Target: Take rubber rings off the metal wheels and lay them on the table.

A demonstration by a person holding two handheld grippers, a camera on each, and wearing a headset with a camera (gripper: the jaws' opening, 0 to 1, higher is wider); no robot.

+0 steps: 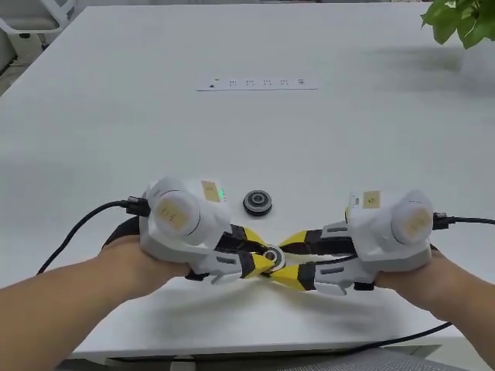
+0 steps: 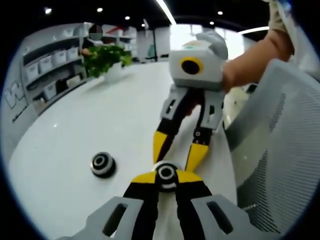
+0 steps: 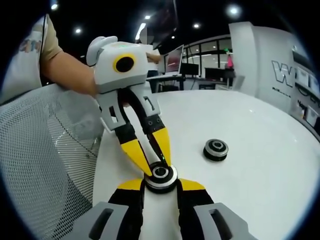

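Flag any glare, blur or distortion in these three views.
Head view: soft even light, white table nearly washed out, little distortion. Left gripper view: strong fisheye bend, background windows blown out, held wheel sharp. Right gripper view: same bend, ceiling spots flare, loose wheel crisp.

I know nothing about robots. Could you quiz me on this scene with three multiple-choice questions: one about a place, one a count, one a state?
1. Where is the loose wheel? A. Alone on the table. B. In a box. C. In a drawer.
2. How many wheels are there? A. One. B. Two. C. Four.
3. The held wheel is: A. lying free. B. clamped by the left gripper and right gripper. C. on the floor.
Answers: 1A, it sits on the white tabletop; 2B, one loose, one held; 3B, both pairs of jaws close on it.
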